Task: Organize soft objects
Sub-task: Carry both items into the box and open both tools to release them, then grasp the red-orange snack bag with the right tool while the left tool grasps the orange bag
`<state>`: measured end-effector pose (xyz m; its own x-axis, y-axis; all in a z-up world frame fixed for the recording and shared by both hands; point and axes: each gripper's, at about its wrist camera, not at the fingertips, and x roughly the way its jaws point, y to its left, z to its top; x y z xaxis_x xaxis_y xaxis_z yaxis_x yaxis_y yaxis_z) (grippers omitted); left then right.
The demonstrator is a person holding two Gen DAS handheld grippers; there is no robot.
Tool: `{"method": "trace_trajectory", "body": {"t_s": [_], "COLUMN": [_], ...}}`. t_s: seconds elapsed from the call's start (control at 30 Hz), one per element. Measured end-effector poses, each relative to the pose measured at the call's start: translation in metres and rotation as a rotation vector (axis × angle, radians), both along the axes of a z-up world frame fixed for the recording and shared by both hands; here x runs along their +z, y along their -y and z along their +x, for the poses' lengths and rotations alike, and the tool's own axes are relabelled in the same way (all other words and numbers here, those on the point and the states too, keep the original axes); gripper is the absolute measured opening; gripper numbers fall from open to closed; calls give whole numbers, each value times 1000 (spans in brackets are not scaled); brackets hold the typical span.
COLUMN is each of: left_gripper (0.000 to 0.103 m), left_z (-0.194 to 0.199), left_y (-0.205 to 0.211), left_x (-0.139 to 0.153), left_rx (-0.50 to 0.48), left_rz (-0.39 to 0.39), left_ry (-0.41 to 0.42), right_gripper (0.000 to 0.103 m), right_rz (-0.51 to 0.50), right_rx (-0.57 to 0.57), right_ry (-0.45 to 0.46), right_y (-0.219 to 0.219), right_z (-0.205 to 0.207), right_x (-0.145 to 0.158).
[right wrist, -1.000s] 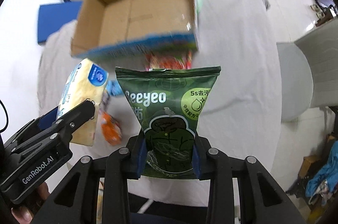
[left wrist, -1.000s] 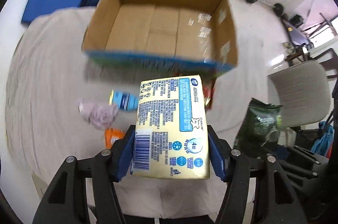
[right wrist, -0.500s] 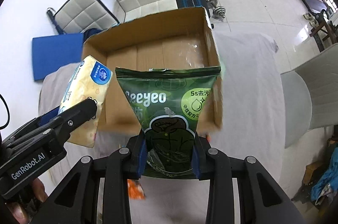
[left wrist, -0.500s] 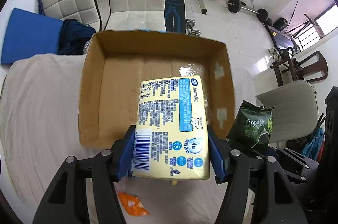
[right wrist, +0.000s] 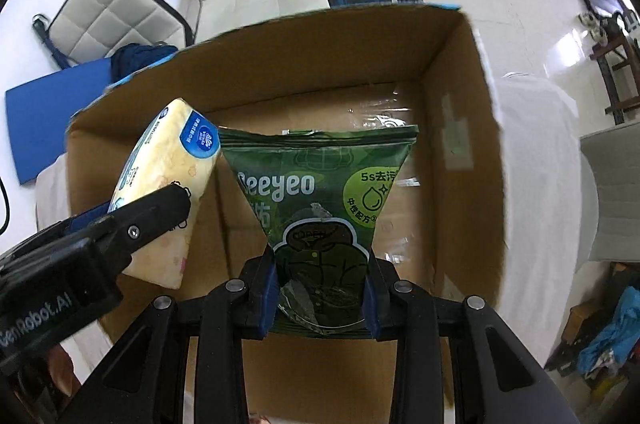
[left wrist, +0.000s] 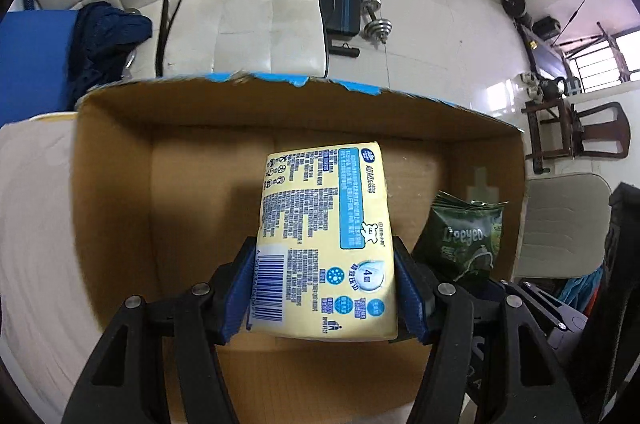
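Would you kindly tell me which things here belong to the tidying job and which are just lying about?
Job:
- yellow tissue pack, in the left gripper
- green pouch, in the right gripper
- cardboard box

Lying about:
- white chair
- dumbbell
- blue mat

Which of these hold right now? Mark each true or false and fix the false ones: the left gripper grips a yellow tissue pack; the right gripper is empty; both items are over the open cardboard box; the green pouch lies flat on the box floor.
1. The left gripper grips a yellow tissue pack. True.
2. The right gripper is empty. False: it is shut on a green pouch.
3. Both items are over the open cardboard box. True.
4. The green pouch lies flat on the box floor. False: it is held up between the gripper's fingers.
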<state>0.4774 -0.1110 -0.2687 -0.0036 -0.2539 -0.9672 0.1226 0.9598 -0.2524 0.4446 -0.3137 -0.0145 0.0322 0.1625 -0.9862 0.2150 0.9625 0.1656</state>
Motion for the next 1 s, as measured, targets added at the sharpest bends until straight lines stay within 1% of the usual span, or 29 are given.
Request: {"method": "trace_trajectory", "body": {"t_s": [0.03,0.1,0.17,0.2,0.27,0.33,0.4,0.47,0.5,0.6,0.67,0.7,0.73,0.77,0.8,0.83,0.87,0.9,1.0], "left_gripper": [60,60,60,61,62,62,62,62,62,63,64,65,66,70,76,79,88,91,91], "left_z": [3,9,14,16,17,20,19,17,16,12,10,8,6,4,2,0,-5,-8,-23], "left_y": [2,7,10,11,13,14,14,16,18,15,11,9,7,5,2,0,-3,-5,-13], "left_x": [-4,-12,-21,-25,-29,-36,-36,-33,-32,-25,-19,-15,-12,-9,-5,-1,5,7,14], "left_rx": [-8,-22,-27,-32,-36,-32,-39,-56,-65,-64,-57,-56,-56,-55,-52,-51,-48,-47,-34], "left_rz": [1,3,-3,-4,20,39,41,72,83,89,88,93,99,103,109,112,110,107,87], "left_ry": [-8,-24,-42,-51,-68,-82,-83,-64,-52,-33,-25,-13,-1,11,25,37,49,52,46], "right_gripper": [36,36,37,37,40,67,76,76,76,76,82,87,88,88,89,95,99,103,103], "right_rz": [-7,-34,-38,-41,-46,-61,-67,-78,-84,-100,-103,-103,-105,-105,-107,-107,-103,-99,-83], "right_rx": [8,10,13,14,34,51,52,63,66,74,78,80,82,83,83,81,77,72,63], "right_ry": [-6,-7,-19,-23,-37,-42,-35,-34,-35,-40,-41,-45,-44,-40,-40,-39,-36,-32,-21], "right_y": [-5,-13,-10,-12,-14,-17,-13,-7,-13,-9,-13,-17,-17,-21,-24,-32,-40,-45,-51], "right_z": [2,8,7,7,11,16,9,0,5,0,-4,2,0,0,-2,2,9,10,-6], "right_x": [-7,-31,-32,-41,-50,-61,-53,-46,-57,-47,-43,-50,-51,-56,-57,-66,-80,-86,-83]}}
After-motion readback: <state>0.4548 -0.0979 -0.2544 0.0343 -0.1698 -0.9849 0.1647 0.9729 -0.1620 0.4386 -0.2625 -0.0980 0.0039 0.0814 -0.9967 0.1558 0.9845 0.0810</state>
